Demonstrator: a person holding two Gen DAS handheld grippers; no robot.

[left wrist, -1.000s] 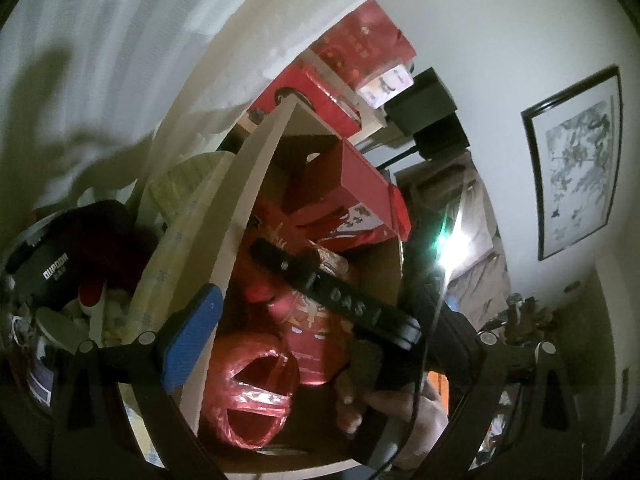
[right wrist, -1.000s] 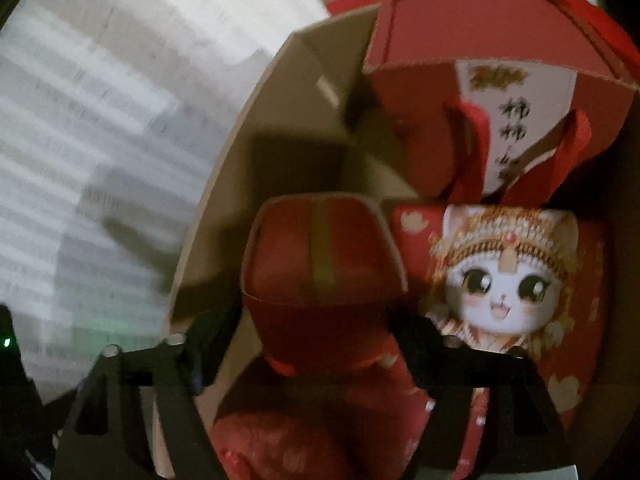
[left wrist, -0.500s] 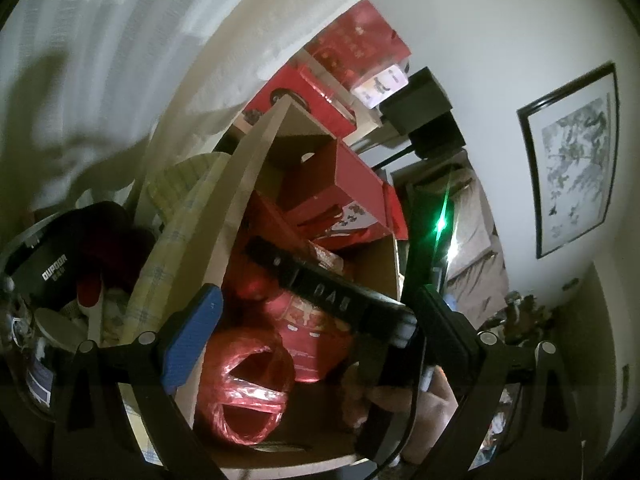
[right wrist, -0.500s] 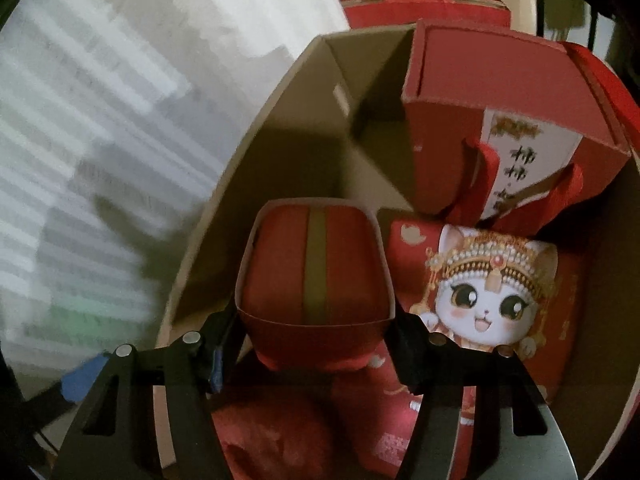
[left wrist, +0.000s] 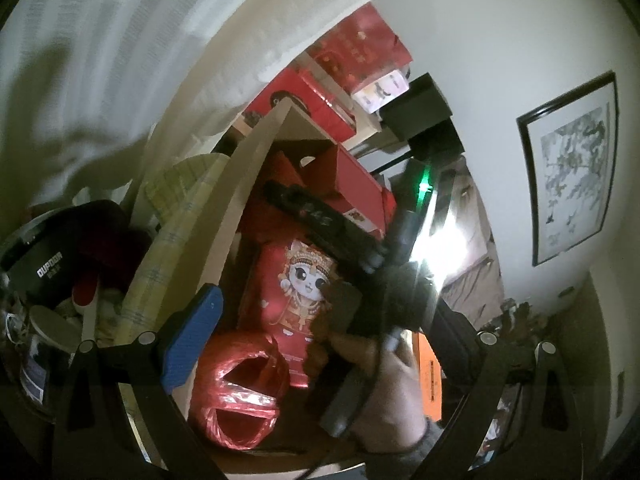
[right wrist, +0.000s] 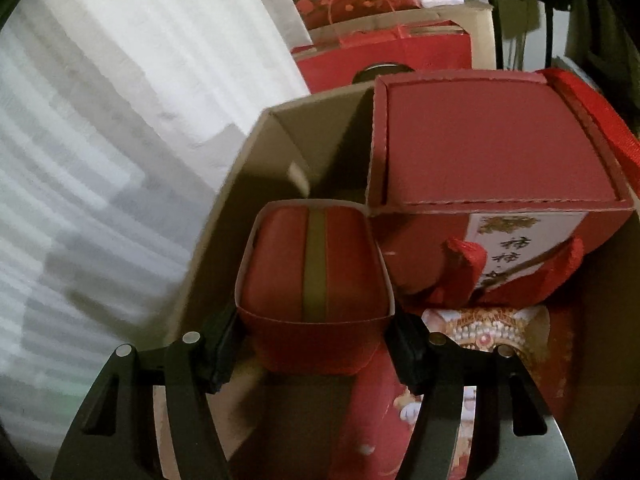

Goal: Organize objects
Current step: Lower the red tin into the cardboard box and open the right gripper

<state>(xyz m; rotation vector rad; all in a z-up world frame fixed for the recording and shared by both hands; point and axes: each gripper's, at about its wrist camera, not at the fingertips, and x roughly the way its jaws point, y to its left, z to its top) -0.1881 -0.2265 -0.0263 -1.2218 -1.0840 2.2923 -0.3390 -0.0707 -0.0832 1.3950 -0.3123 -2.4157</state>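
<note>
Right gripper (right wrist: 314, 344) fingers clamping small red box (right wrist: 314, 272) inside carton (right wrist: 240, 168); risking snagging gift box (right wrist: 480, 152) at 2 o'clock

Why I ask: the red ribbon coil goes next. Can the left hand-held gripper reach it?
Probably yes: the left hand-held gripper is open and empty, the red ribbon coil lies uncovered just ahead, though the box wall crowds it.

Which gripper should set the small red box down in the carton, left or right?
Right. The right gripper already clamps the small red box over the carton; the left gripper is open and empty.
</note>
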